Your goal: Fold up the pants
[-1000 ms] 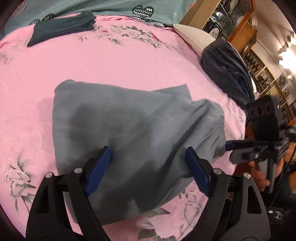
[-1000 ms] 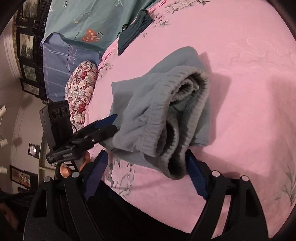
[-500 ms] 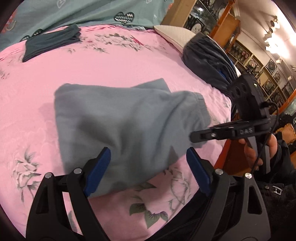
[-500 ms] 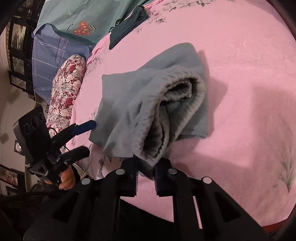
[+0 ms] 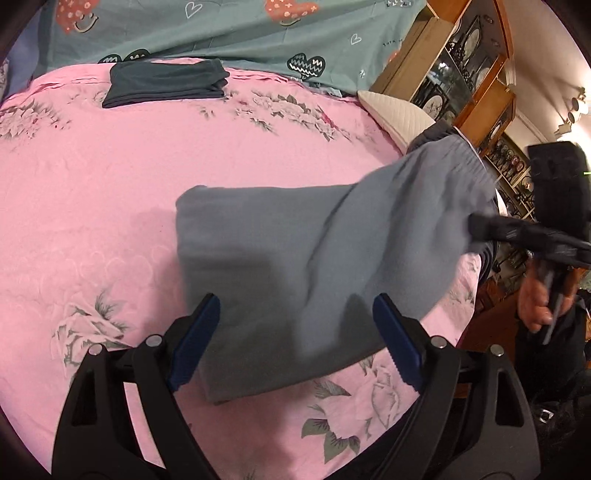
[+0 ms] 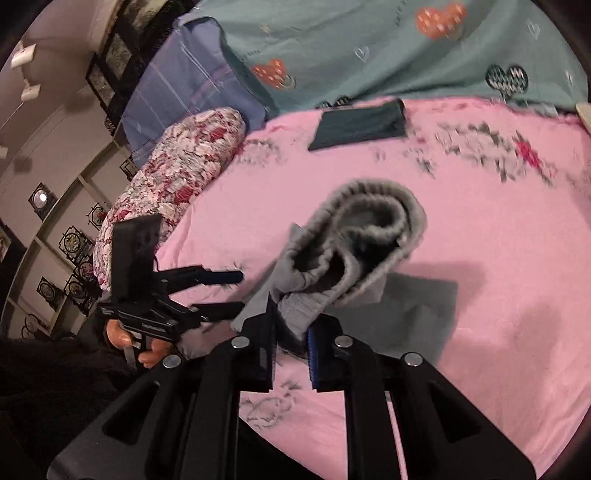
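Folded grey pants [image 5: 306, 258] lie on the pink bedsheet [image 5: 110, 177]. My right gripper [image 6: 290, 328] is shut on the waistband end of the pants [image 6: 354, 251] and holds that end raised off the bed; it shows at the right of the left wrist view [image 5: 517, 232]. My left gripper [image 5: 295, 328] is open and empty, its blue pads either side of the near edge of the pants, just above the cloth. It also shows in the right wrist view [image 6: 229, 291], open.
A folded dark garment [image 5: 166, 83] lies at the far side of the bed. A teal heart-print cover [image 5: 221, 29], a floral pillow [image 6: 173, 177], a white pillow [image 5: 395, 110] and dark clothing border the bed. Wooden shelves [image 5: 472, 74] stand at right.
My right gripper shut on the waistband end of the pants and lifted it up off the bed. My left gripper stayed open and drew back slightly.
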The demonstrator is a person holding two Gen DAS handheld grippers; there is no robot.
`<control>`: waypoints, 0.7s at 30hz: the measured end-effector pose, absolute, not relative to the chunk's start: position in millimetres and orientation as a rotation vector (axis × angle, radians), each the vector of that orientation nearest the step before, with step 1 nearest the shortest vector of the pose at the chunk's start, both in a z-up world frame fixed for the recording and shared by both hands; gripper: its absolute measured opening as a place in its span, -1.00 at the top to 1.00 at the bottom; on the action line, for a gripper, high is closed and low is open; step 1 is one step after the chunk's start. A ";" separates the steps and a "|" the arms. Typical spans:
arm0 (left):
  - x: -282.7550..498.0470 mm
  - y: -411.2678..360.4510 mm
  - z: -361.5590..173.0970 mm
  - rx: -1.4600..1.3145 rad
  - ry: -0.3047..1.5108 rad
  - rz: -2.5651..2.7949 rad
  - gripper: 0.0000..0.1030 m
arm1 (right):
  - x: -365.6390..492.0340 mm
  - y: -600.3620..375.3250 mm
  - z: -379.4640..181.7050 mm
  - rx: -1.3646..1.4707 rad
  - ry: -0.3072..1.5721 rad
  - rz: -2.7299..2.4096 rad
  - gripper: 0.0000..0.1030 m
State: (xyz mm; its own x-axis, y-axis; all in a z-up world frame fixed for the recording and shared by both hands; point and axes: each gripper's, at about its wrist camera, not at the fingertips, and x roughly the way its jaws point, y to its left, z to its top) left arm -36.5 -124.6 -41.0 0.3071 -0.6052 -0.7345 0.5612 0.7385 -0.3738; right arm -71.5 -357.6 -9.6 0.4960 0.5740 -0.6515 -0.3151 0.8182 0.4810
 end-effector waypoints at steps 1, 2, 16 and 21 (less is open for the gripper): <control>-34.6 -128.0 -47.0 -0.038 1.014 -0.767 -0.68 | -63.4 -370.3 -36.7 0.347 0.977 0.494 0.73; -32.7 -131.9 -54.2 -0.028 1.041 -0.767 -0.68 | -57.8 -382.3 -65.8 0.366 1.057 0.424 0.73; -0.9 -106.5 -48.3 -0.041 0.993 -0.634 -0.68 | -62.9 -426.8 -56.7 0.340 1.002 0.282 -0.35; 18.6 -106.6 -79.9 -0.078 1.071 -0.598 -0.68 | -45.3 -429.2 -87.1 0.435 1.045 0.263 -0.35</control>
State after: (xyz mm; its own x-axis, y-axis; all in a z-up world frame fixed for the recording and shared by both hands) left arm 18.6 -106.6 -79.9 0.3376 -0.4947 -0.8008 0.4216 0.8401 -0.3413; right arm -45.3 -429.2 -87.0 0.4820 0.4106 -0.7740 -0.0046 0.8845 0.4664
